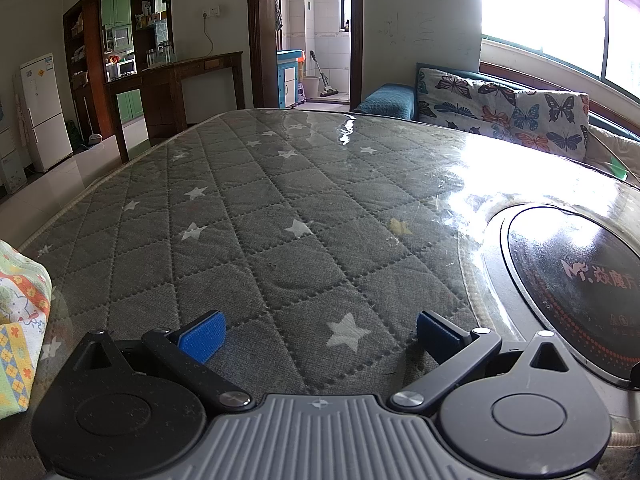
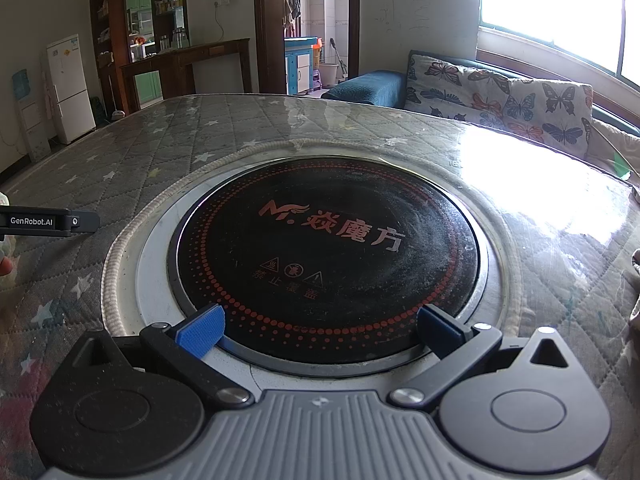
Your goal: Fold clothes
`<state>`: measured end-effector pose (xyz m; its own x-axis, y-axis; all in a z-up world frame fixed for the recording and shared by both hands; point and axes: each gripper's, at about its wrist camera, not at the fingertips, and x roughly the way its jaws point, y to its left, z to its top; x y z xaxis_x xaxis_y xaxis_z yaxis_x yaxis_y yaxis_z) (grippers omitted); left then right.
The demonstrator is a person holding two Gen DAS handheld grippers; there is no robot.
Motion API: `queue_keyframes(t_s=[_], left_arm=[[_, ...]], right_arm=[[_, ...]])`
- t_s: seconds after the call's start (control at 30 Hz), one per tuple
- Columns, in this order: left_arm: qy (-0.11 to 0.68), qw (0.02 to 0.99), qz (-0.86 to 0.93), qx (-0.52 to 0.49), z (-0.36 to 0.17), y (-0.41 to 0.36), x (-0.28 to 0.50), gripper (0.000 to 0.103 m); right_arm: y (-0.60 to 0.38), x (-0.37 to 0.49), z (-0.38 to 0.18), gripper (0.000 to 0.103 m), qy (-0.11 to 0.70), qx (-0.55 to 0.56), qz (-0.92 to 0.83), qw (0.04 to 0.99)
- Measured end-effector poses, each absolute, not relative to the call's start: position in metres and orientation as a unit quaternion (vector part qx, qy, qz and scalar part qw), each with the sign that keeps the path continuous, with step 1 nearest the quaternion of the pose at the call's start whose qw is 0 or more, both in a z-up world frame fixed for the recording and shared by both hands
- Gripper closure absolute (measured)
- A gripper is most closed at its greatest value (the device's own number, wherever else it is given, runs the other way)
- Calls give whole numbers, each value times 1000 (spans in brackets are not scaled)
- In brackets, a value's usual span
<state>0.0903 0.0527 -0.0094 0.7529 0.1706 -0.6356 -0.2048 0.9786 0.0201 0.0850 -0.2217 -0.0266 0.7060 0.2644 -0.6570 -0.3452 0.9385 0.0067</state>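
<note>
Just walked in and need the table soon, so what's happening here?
A person holds two grippers over the quilted table, both open and empty. The left gripper hovers above bare cover; the patterned cloth lies off to its left, untouched. The right gripper hangs over the round cooktop. Folding hasn't begun.

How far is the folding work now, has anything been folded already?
Nothing looks folded. The only garment in view, a patterned cloth, lies bunched at the left edge of the quilted table cover. Nothing is in hand: the left gripper is open above the bare cover, and the right gripper is open over the round cooktop. Picking up, spreading and folding all remain.
</note>
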Motion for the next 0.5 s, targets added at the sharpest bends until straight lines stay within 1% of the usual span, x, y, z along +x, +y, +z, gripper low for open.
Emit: queue_keyframes(t_s=[0.5], left_arm=[[337, 936, 101, -25, -10, 51, 91, 0]], right_arm=[[-222, 85, -27, 0, 346, -58, 165, 922]])
